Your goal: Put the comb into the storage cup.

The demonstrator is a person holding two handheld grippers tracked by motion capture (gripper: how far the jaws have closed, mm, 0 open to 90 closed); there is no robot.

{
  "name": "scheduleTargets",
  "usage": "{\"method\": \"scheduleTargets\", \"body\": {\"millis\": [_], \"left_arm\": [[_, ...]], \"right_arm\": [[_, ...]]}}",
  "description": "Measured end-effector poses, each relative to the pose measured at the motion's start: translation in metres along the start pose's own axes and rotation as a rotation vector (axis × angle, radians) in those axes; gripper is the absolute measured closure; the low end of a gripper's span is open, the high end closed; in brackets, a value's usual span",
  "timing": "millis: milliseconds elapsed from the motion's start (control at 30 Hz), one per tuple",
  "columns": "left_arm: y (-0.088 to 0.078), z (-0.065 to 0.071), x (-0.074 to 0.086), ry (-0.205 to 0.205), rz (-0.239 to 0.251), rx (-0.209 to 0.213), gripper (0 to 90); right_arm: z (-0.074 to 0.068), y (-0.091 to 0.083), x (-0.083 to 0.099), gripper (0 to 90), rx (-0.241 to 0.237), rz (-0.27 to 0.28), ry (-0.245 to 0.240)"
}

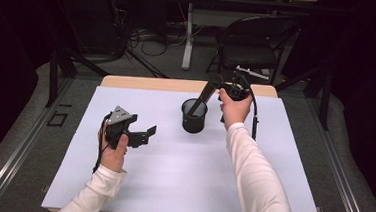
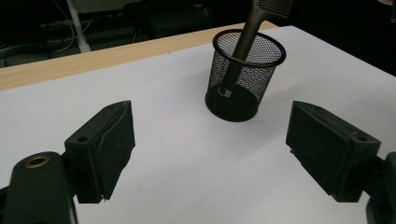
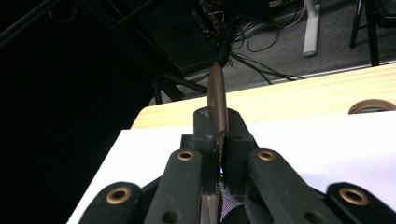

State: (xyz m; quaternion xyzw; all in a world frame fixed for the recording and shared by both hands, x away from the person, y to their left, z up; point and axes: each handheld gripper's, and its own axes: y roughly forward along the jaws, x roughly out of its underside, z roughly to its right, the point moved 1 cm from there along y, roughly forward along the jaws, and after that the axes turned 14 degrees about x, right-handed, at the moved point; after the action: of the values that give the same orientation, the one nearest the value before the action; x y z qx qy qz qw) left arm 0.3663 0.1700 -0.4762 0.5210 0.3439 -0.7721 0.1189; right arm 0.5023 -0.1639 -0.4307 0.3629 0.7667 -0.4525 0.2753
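The white worktop [image 1: 171, 175] is evenly bright under soft overhead light, with faint shadows; beyond the worktop the room falls dark. In the right gripper view, the tool's near links blur, and everything left of the worktop is black.

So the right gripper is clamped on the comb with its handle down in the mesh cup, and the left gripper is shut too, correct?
Not quite. The left gripper is open: the left gripper view shows its jaws wide apart with nothing between them. The rest holds: the right gripper is clamped on the comb, its handle down in the mesh cup.
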Motion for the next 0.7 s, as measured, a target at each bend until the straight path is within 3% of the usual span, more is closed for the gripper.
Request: {"method": "scheduleTargets", "body": {"millis": [700], "left_arm": [[0.0,0.0,0.0,0.002,-0.003,-0.001,15.7]], "right_arm": [[0.007,0.01,0.011,86.6,0.016,-0.019,0.006]]}}
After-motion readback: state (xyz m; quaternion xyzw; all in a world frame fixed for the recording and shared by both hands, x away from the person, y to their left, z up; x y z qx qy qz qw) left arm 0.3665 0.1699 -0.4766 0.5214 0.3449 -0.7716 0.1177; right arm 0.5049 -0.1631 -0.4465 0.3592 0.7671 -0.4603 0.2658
